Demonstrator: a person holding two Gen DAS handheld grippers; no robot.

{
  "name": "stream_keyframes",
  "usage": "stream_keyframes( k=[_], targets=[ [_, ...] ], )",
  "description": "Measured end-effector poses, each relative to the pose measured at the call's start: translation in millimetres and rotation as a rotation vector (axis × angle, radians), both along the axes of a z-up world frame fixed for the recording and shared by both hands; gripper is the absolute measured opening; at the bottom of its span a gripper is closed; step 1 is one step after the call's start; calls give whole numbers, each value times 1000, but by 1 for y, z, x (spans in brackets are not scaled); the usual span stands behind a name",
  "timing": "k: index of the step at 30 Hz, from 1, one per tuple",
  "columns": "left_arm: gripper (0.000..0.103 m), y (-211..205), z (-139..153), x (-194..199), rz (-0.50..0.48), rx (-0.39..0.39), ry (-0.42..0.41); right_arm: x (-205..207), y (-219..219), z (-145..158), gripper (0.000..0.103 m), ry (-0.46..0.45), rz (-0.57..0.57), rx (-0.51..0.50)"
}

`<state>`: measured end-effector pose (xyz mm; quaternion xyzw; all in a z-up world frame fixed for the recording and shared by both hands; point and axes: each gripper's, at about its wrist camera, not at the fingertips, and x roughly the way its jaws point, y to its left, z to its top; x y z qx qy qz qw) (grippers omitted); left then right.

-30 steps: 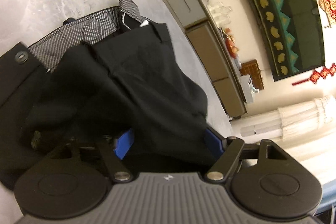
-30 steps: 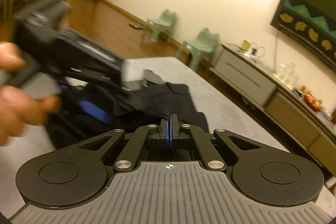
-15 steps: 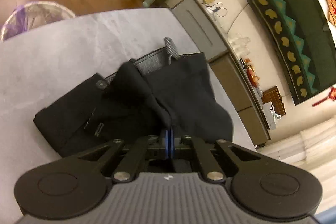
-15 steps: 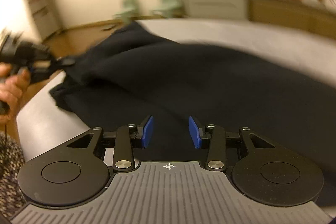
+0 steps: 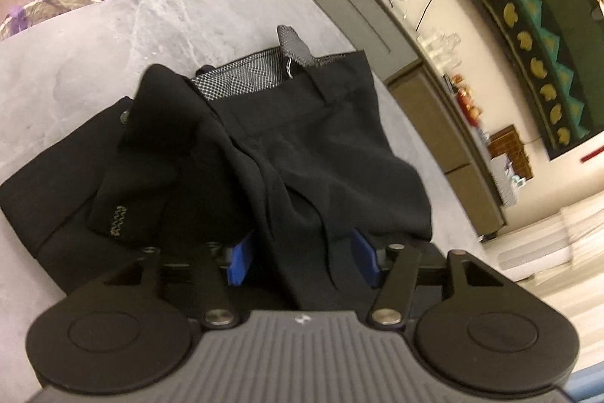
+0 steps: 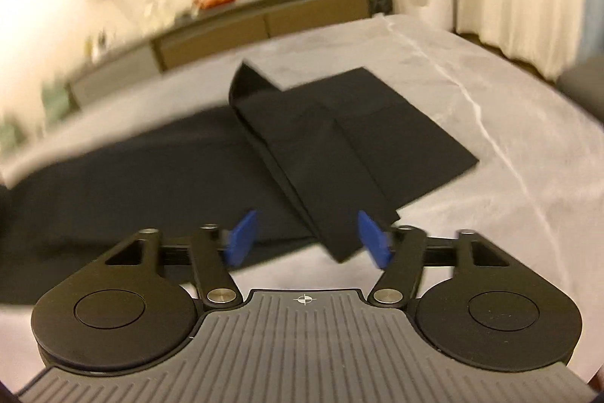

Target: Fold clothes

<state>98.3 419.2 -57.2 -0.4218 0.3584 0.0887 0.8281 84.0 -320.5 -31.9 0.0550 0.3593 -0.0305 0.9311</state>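
Left wrist view: black trousers (image 5: 302, 146) lie rumpled on the grey marbled table (image 5: 113, 36), waistband toward the far edge with its checked lining (image 5: 241, 78) turned out, and a loose flap of dark cloth (image 5: 151, 146) heaped over the seat. The left gripper (image 5: 302, 257) sits right at the near end of that heap, blue fingers (image 5: 239, 261) spread apart with a ridge of fabric running between them but not pinched. Over to the right wrist view: here the trouser legs (image 6: 151, 176) stretch flat across the table, and the hem end (image 6: 351, 138) is doubled back in a crisp, angled fold toward the table's right side. The right gripper (image 6: 307, 238) hovers at the near corner of that fold, fingers wide apart, holding nothing. This cloth looks light, soft and limp, likely to sag and slide out of line when lifted, so a firm pinch through all the layers at a hem corner or the stiffer waistband seems the safest hold. Whether the fold is being built up or reworked, the pictures cannot settle.
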Motion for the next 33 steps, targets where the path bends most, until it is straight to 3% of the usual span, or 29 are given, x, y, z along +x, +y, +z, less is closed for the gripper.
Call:
stream_keyframes(
  k=[1, 3, 4, 5, 7, 10, 11, 13, 15, 16, 17, 18, 19, 20, 22, 25, 27, 29, 30, 31, 33],
  targets=[
    [55, -2, 0, 2, -2, 12, 4, 6, 5, -5, 77, 21, 40, -38],
    [47, -6, 1, 7, -4, 53, 11, 19, 7, -12, 60, 70, 86, -104],
    [30, -6, 2, 9, -4, 76, 16, 25, 3, -9, 40, 78, 100, -109],
    [12, -7, 3, 11, -4, 99, 22, 29, -7, -3, 6, 86, 109, -92],
    [7, -5, 5, 11, 7, 120, 18, 37, -27, 12, 0, 104, 124, -47],
    [5, 3, 11, 6, 54, 124, 0, 32, -80, 37, 0, 10, -27, 67],
    [5, 7, 12, 4, 79, 118, -6, 29, -110, 38, 0, -28, -115, 188],
    [5, 9, 11, 4, 83, 112, 4, 18, -161, 20, 2, -76, -291, 436],
    [5, 8, 9, 5, 77, 113, 18, 14, -177, 3, 8, -73, -305, 635],
    [5, 5, 9, 7, 69, 117, 27, 13, -173, 1, 9, -75, -280, 677],
    [5, 3, 9, 7, 64, 122, 30, 12, -167, 1, 18, -77, -249, 702],
    [5, 0, 9, 8, 59, 127, 34, 11, -159, 3, 24, -84, -229, 670],
    [6, -2, 9, 8, 55, 128, 32, 10, -151, 4, 37, -84, -218, 631],
    [6, -3, 10, 8, 51, 130, 31, 10, -144, 6, 42, -81, -209, 595],
    [8, -4, 9, 7, 42, 118, 28, 9, -135, 3, 43, -53, -184, 585],
    [13, -8, 8, 8, 29, 118, 29, 12, -123, -4, 49, -17, -173, 485],
    [14, -11, 8, 9, 20, 124, 30, 6, -112, -1, 58, -28, -138, 371],
    [16, -14, 7, 10, 11, 130, 32, -4, -93, 8, 77, -57, -60, 232],
    [17, -16, 7, 11, 7, 132, 33, -6, -82, 9, 81, -64, -19, 148],
    [17, -17, 7, 12, 3, 135, 34, -7, -71, 9, 85, -69, 21, 62],
    [17, -20, 7, 13, -6, 141, 36, -5, -52, 7, 80, -51, 79, -92]
  ],
)
